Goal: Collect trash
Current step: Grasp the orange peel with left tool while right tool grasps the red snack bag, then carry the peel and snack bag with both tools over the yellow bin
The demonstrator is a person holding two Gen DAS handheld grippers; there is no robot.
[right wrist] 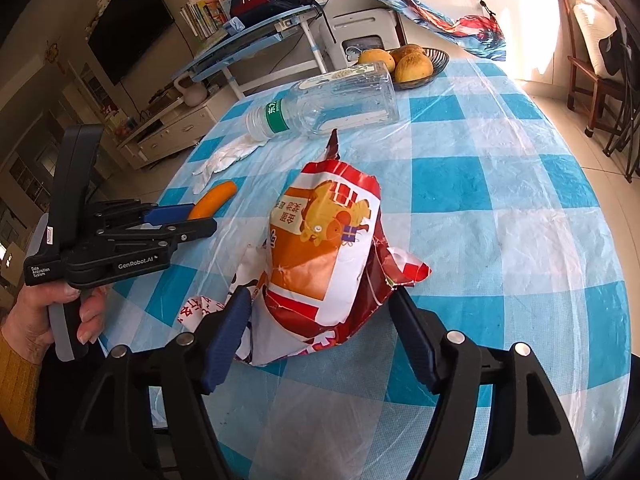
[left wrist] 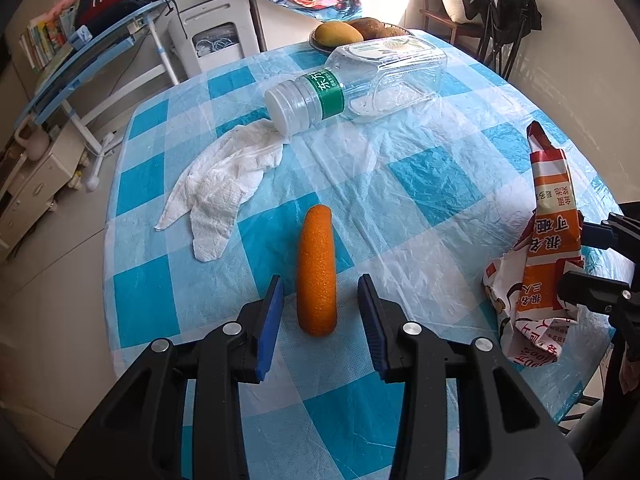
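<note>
An orange peel strip (left wrist: 317,270) lies on the checked tablecloth between the fingers of my open left gripper (left wrist: 320,312); the pads stand apart from it on both sides. It also shows in the right wrist view (right wrist: 214,199). My right gripper (right wrist: 322,320) is open around a crumpled red, orange and white snack bag (right wrist: 324,256), seen at the right in the left wrist view (left wrist: 540,248). A crumpled white tissue (left wrist: 224,184) and an empty clear plastic bottle (left wrist: 360,80) on its side lie farther back.
A bowl of mangoes (right wrist: 412,65) stands at the table's far edge (left wrist: 280,50). Beyond are a blue desk (left wrist: 92,60), a white appliance (left wrist: 216,36) and chairs (left wrist: 500,12). The left gripper's body (right wrist: 120,240) shows at the table's left edge.
</note>
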